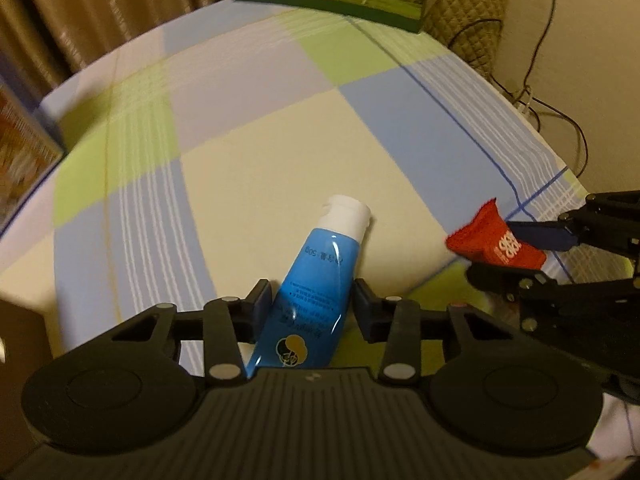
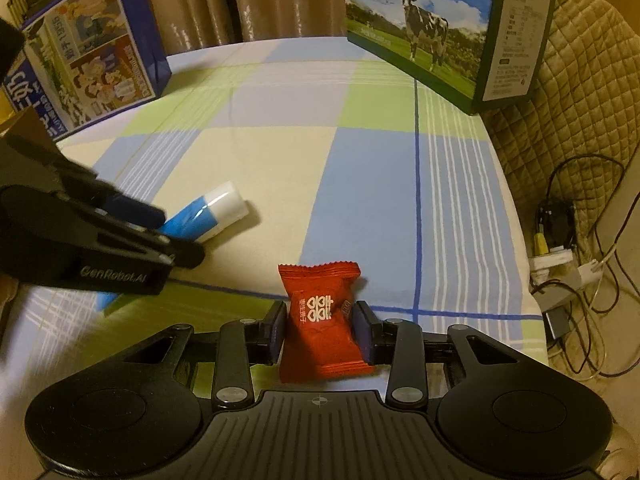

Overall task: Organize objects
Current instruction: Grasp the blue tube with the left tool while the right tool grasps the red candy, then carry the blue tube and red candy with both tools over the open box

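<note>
Checked bedsheet (image 1: 248,168) under left gripper (image 1: 312,300) clamping blue tube (image 1: 316,280), right gripper (image 2: 320,320) clamping red sachet (image 2: 320,312).

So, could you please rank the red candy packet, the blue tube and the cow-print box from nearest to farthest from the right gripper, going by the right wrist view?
1. Red candy packet: held between the jaws of the right gripper.
2. Blue tube: ahead to the left, lying on the checked cloth under the left gripper.
3. Cow-print box: standing at the far right edge.
</note>
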Demonstrator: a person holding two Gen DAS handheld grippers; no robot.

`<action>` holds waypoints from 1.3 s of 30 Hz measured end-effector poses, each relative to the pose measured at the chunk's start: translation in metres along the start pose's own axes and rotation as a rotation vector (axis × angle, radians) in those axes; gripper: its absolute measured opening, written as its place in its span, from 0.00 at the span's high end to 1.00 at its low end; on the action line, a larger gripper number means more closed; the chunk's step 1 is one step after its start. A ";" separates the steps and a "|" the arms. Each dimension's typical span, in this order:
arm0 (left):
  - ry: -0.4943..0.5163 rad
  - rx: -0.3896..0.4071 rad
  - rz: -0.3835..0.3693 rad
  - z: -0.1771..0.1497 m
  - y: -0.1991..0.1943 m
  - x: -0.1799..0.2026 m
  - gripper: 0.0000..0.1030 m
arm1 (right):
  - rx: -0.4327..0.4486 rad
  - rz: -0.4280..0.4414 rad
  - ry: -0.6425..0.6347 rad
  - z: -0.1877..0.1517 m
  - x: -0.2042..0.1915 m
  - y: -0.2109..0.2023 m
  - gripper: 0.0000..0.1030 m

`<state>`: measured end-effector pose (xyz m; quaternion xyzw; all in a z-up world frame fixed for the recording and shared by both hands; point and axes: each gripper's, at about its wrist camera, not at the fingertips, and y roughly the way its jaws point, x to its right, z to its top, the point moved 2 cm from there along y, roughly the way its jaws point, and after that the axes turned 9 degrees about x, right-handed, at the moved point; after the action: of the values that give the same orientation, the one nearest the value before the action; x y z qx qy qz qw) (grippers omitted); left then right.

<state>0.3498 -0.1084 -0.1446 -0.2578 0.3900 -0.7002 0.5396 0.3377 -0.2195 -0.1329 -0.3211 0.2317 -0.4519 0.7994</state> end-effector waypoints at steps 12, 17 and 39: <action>-0.122 -0.058 0.060 -0.082 -0.056 0.003 0.65 | -0.022 0.079 -0.046 -0.034 -0.035 -0.032 0.68; -0.174 -0.077 0.066 -0.118 -0.083 -0.001 0.65 | -0.039 0.127 -0.080 -0.053 -0.056 -0.049 0.69; -0.251 -0.069 0.090 -0.170 -0.121 0.000 0.65 | -0.069 0.172 -0.161 -0.096 -0.099 -0.085 0.69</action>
<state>0.1499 -0.0492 -0.1410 -0.3441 0.3542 -0.6238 0.6058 0.1771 -0.1951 -0.1297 -0.3629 0.2087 -0.3462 0.8396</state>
